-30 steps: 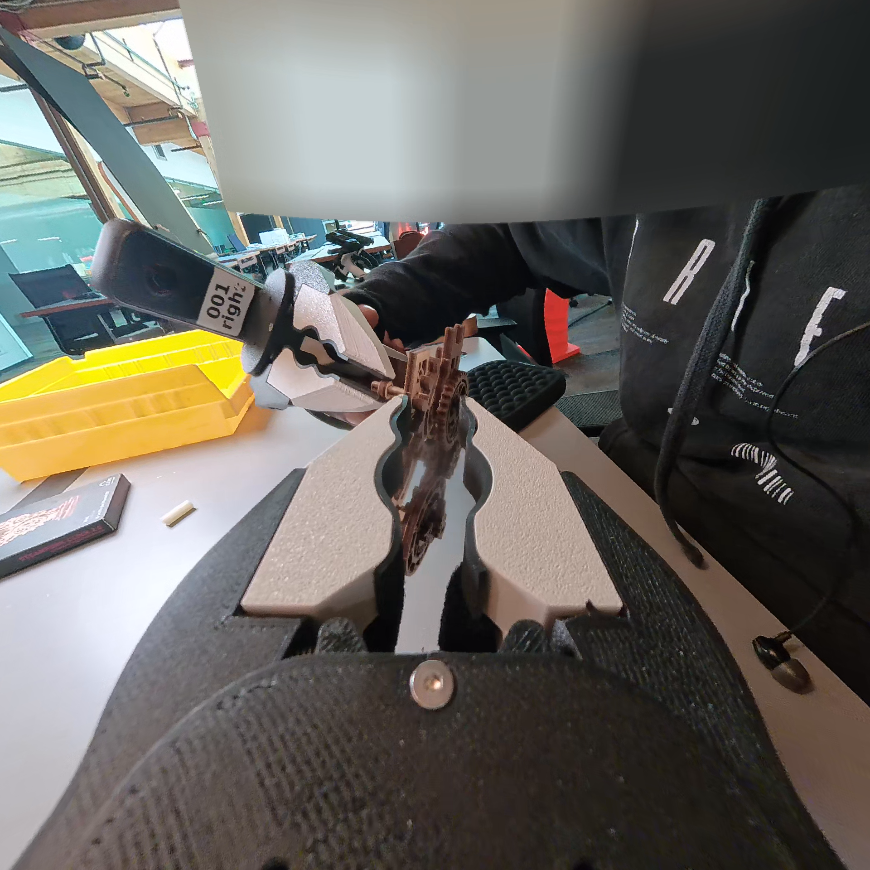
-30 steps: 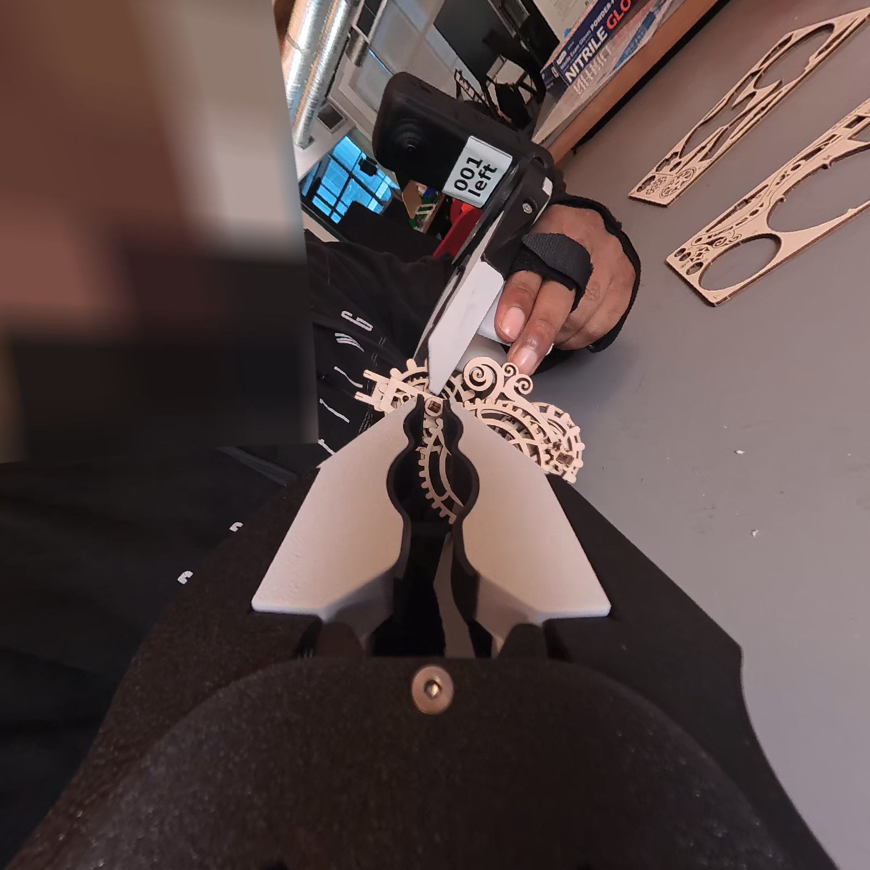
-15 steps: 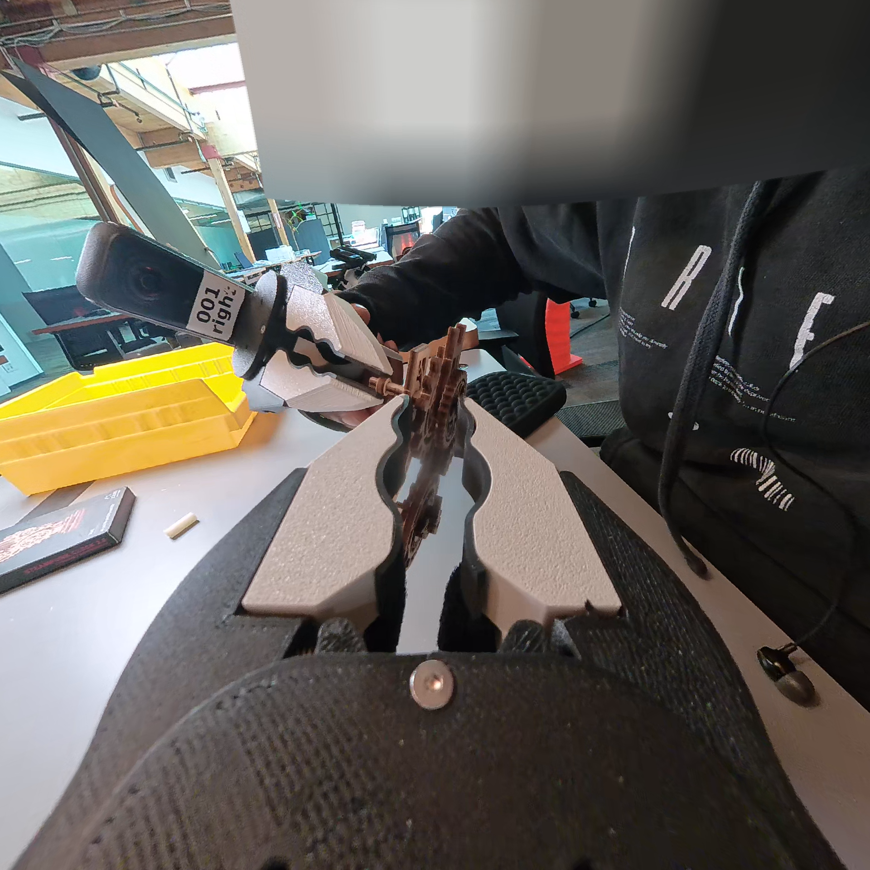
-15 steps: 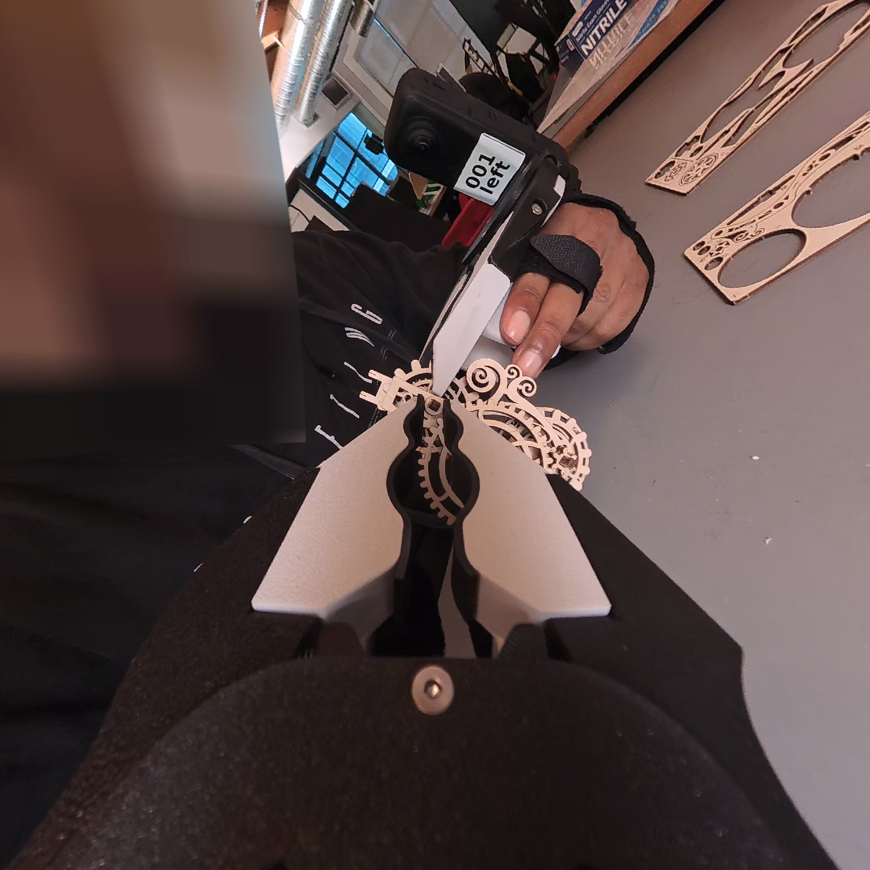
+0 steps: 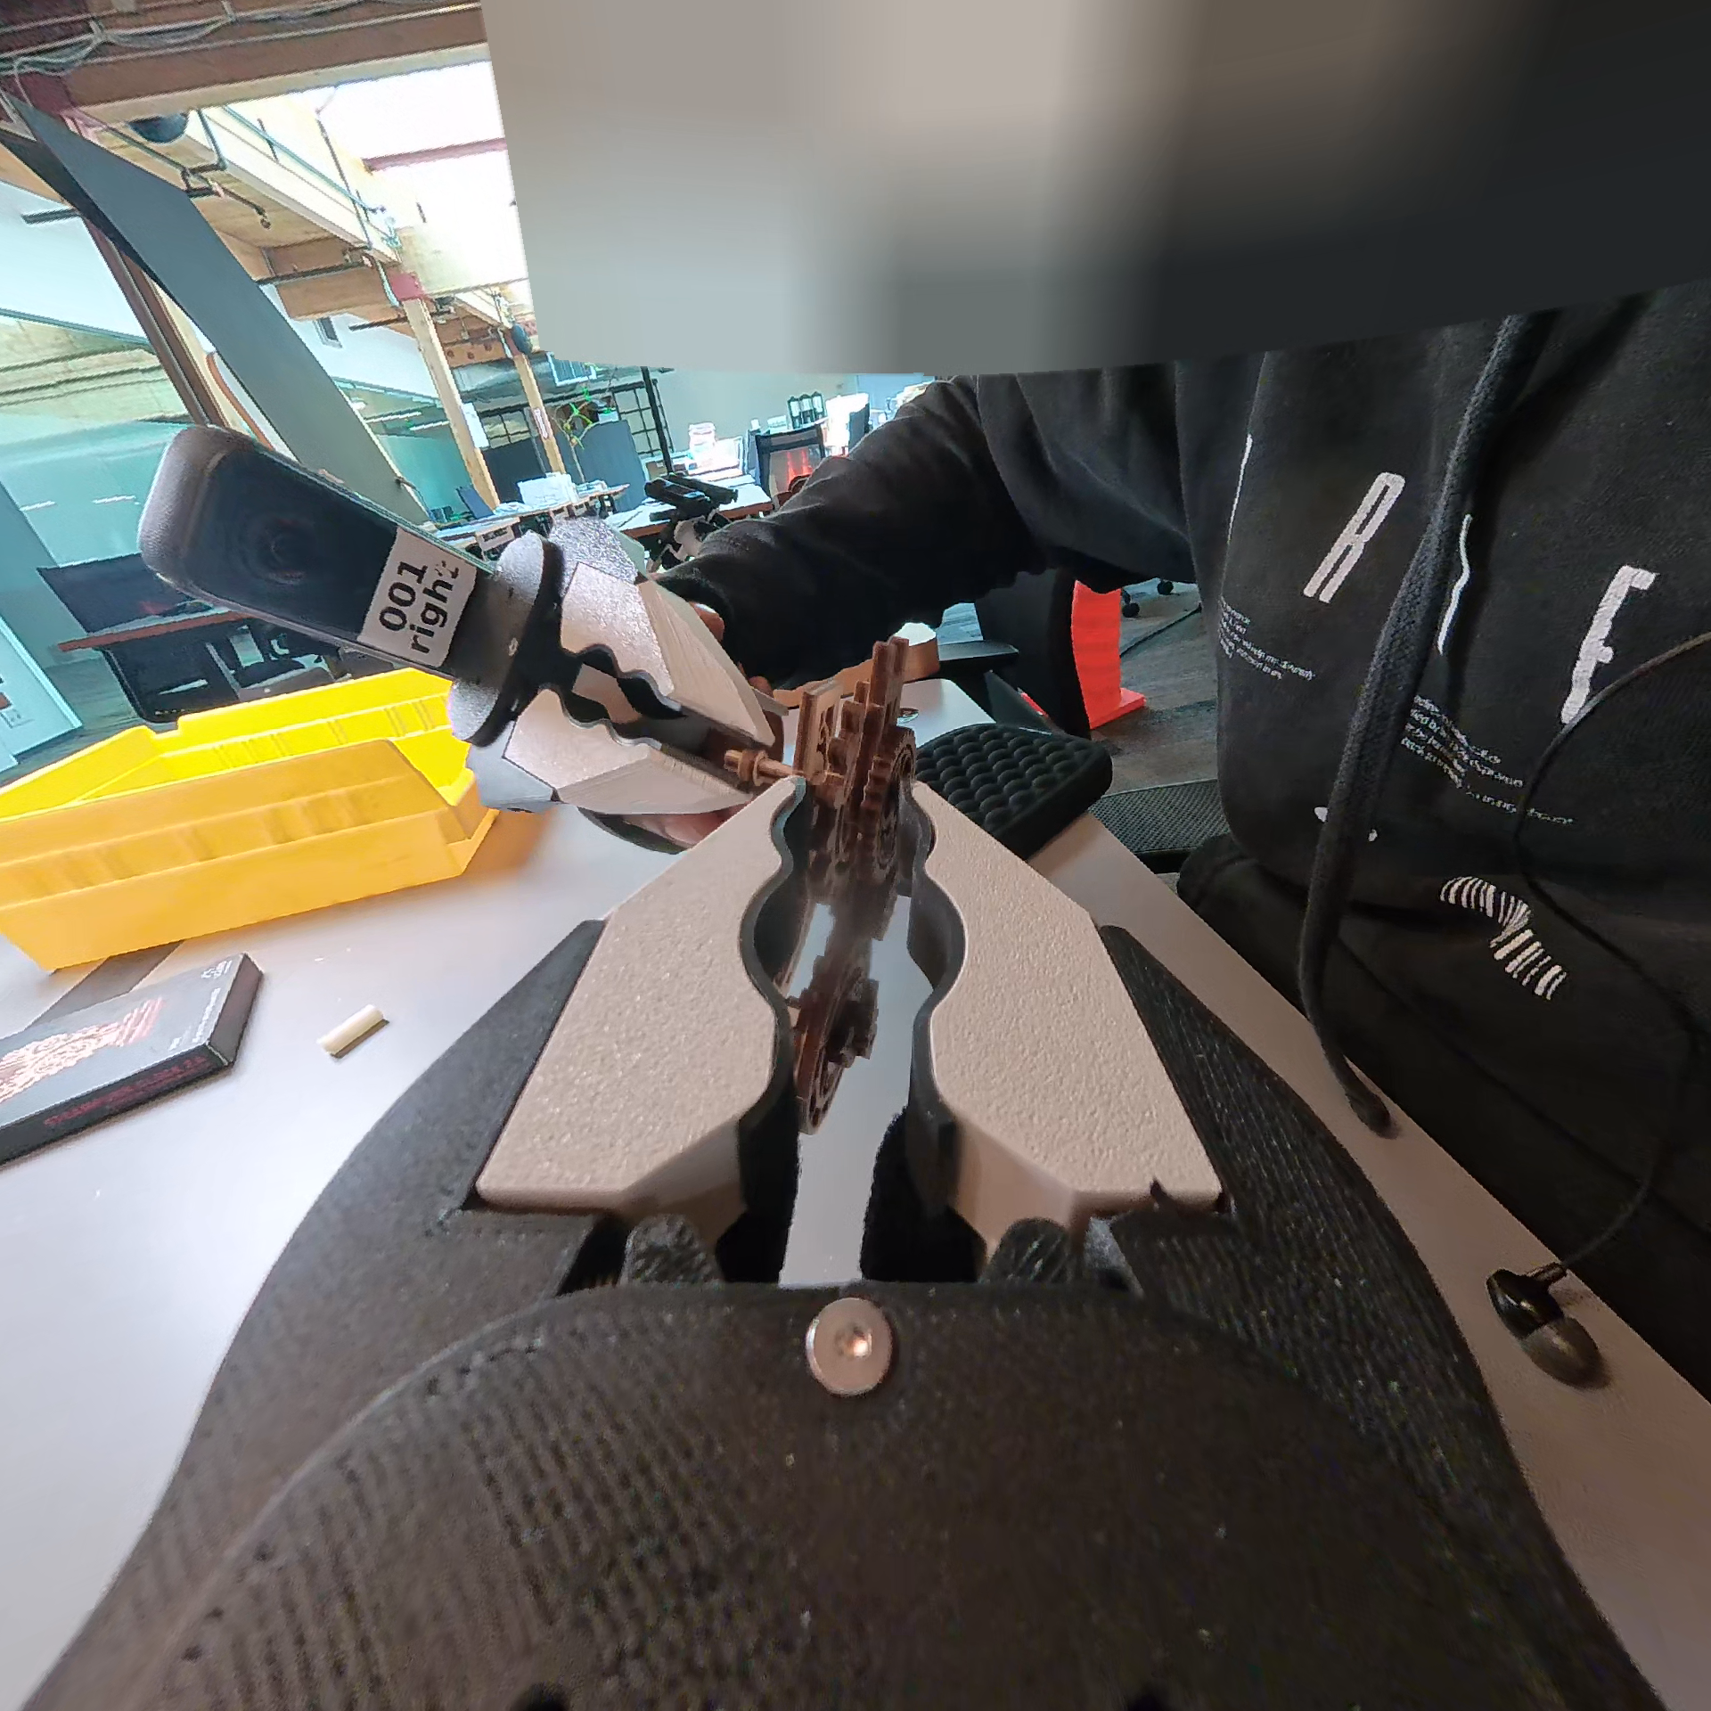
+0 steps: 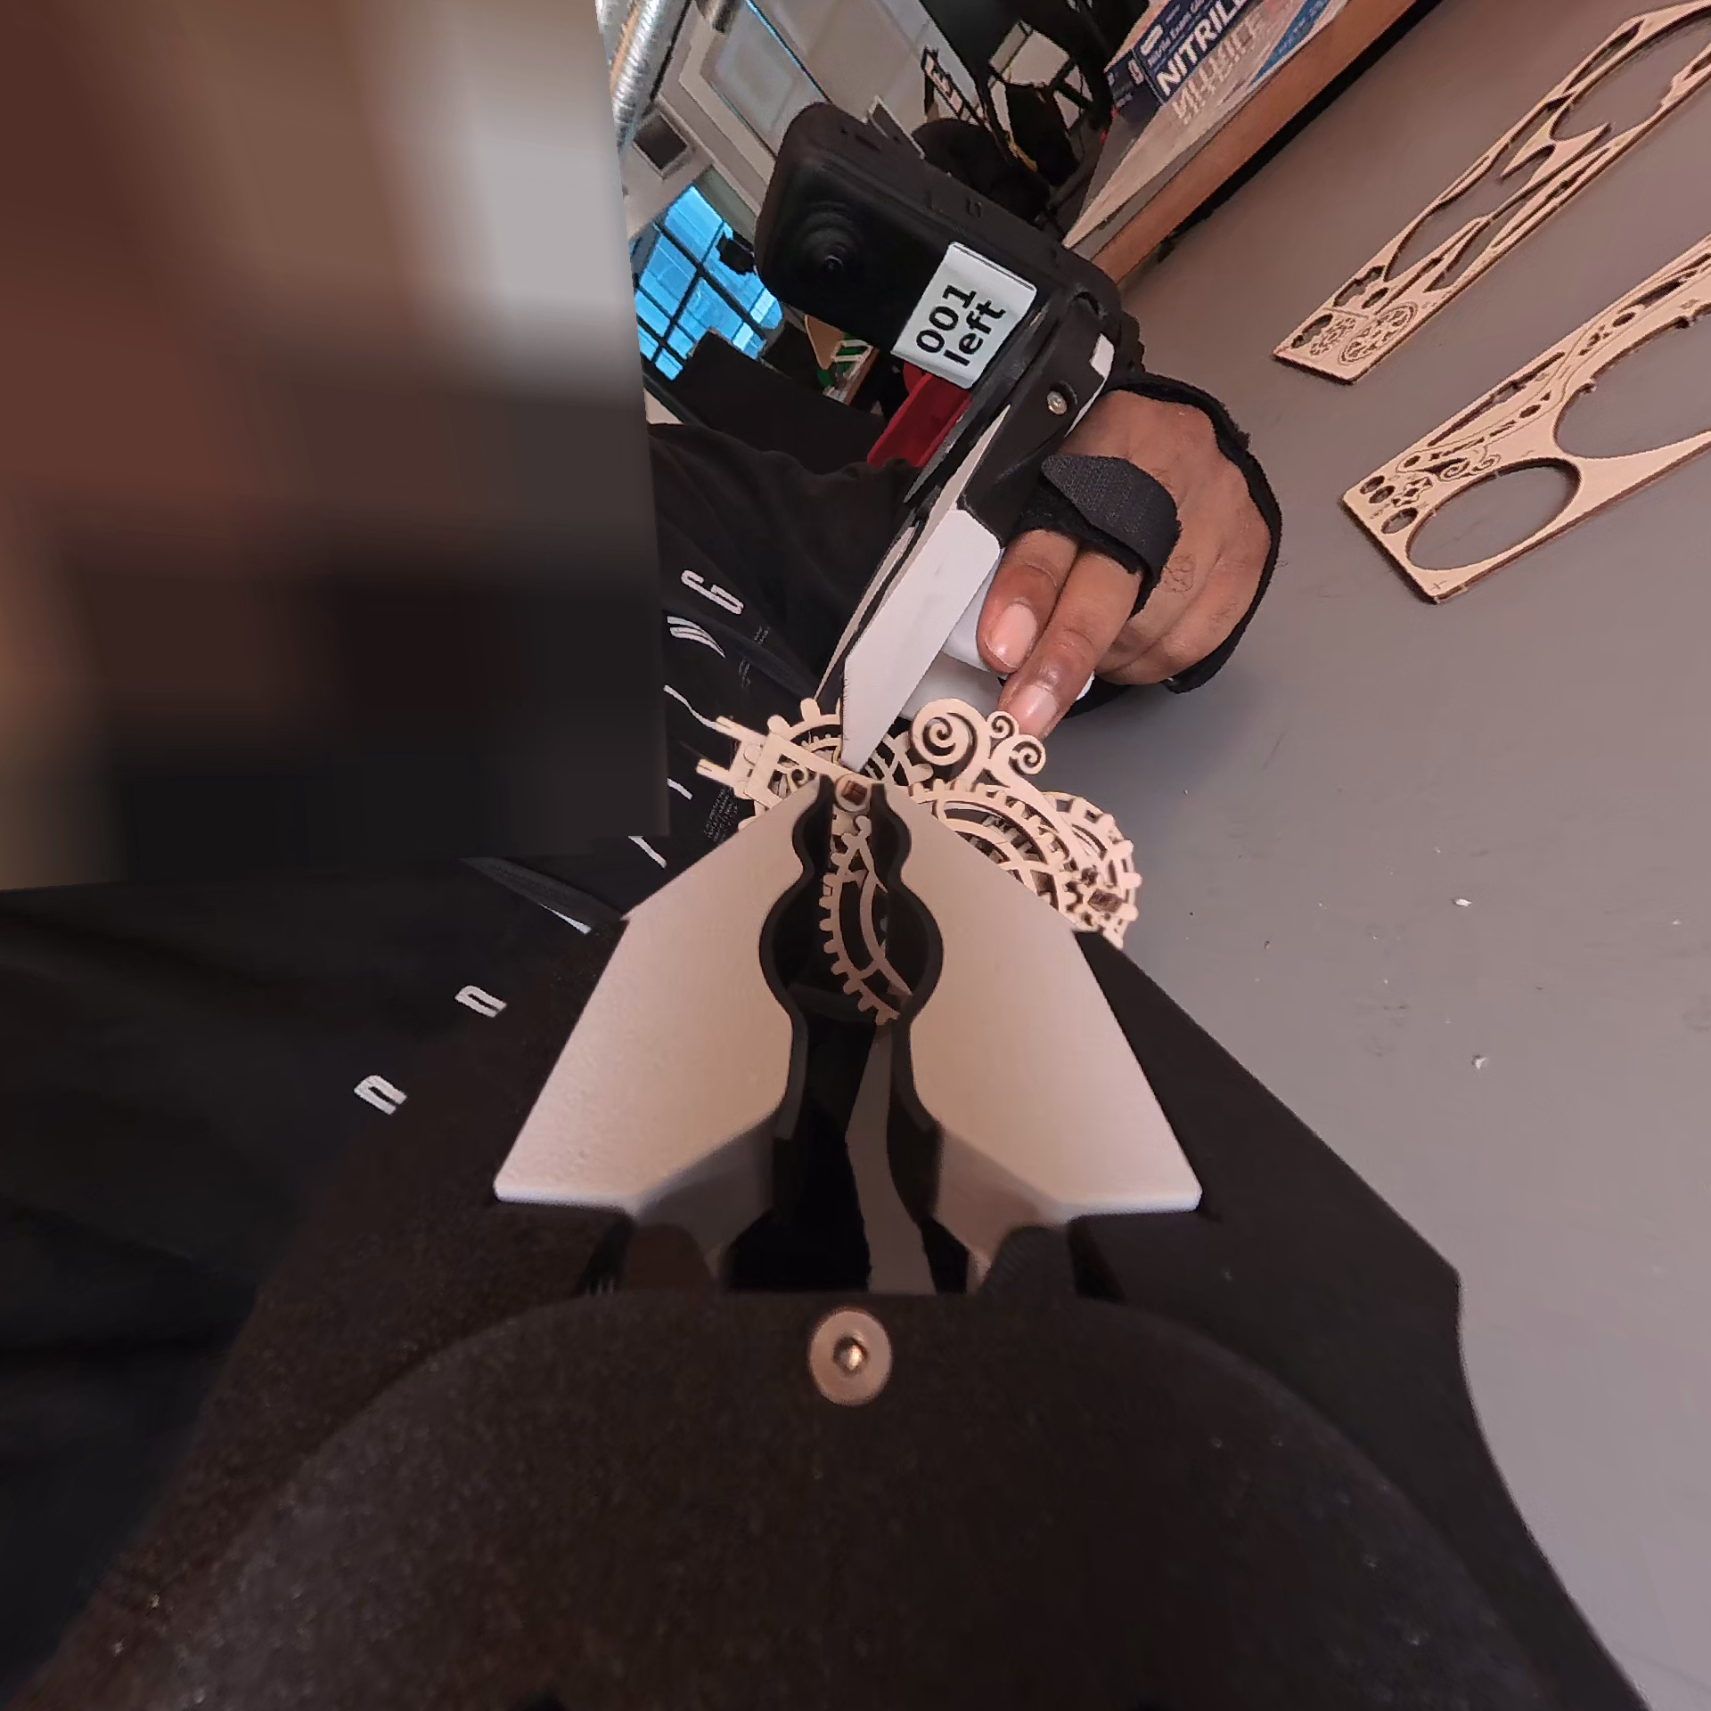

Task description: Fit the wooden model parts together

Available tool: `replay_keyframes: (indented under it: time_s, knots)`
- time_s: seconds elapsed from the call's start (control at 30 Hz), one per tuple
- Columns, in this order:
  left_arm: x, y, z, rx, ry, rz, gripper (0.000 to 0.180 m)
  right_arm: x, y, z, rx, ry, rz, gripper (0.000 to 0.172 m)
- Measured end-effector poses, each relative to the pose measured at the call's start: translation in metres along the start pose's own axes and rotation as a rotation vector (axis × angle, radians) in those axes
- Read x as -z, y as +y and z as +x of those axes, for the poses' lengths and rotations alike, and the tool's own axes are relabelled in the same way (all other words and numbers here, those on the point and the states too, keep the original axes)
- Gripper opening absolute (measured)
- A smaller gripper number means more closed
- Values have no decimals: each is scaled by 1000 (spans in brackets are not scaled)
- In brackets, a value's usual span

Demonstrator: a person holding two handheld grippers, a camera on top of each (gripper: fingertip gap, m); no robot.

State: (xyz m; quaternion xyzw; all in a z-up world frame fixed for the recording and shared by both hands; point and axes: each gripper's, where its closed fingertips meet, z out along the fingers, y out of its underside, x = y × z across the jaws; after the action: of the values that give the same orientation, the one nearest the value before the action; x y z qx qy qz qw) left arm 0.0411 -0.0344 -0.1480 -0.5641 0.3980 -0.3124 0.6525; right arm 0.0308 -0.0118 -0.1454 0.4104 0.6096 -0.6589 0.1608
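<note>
Wooden model (image 5: 856, 787) first: in the left wrist view it's a brown stack of laser-cut gears and plates standing on edge, up off the grey desk (image 5: 185, 1250), right at the tips of the left hand-held gripper (image 5: 856, 801). That gripper is narrowed down around the stack, with the tips close on both sides of it, so it looks clamped. The right hand-held gripper (image 5: 755, 750) comes in from the left of the frame, closed on a little wooden axle pin (image 5: 755, 764) that sticks out of the model's side. Behind it there's a yellow bin (image 5: 231, 815), a dark box (image 5: 111, 1055) lying flat, and a small white stub (image 5: 352, 1030) just beside it. A person in a black hoodie (image 5: 1435, 694) sits at the desk edge.

Right wrist view: same model (image 6: 1018, 833), now pale and face-on, all curls and gear teeth. The right hand-held gripper (image 6: 854, 798) is nearly closed, with its tips pinching the small square-holed hub at the model's top edge. The left hand-held gripper (image 6: 856, 741) comes down from above, white finger (image 6: 907, 630) onto the model, with a hand (image 6: 1139, 574) wrapped around it. Two punched-out wooden sheets (image 6: 1528, 444) lie well apart on the desk (image 6: 1389, 926).
</note>
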Motion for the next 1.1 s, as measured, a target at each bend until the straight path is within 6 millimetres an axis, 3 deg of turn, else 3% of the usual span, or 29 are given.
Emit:
replay_keyframes:
  time_s: [0.3,0.57,0.77,1.1]
  knots:
    - [5,-6,-3,-52,-29,14,10,6,2,-2,54,12,-13,6]
    - [-1,0,5,-145,-29,-48,10,7,-4,-7,90,20,-15,12]
    - [-8,8,13,-220,-21,-108,10,-3,6,-6,93,28,-83,16]
    - [-11,18,15,-262,-16,-171,10,-6,18,3,141,101,-184,7]
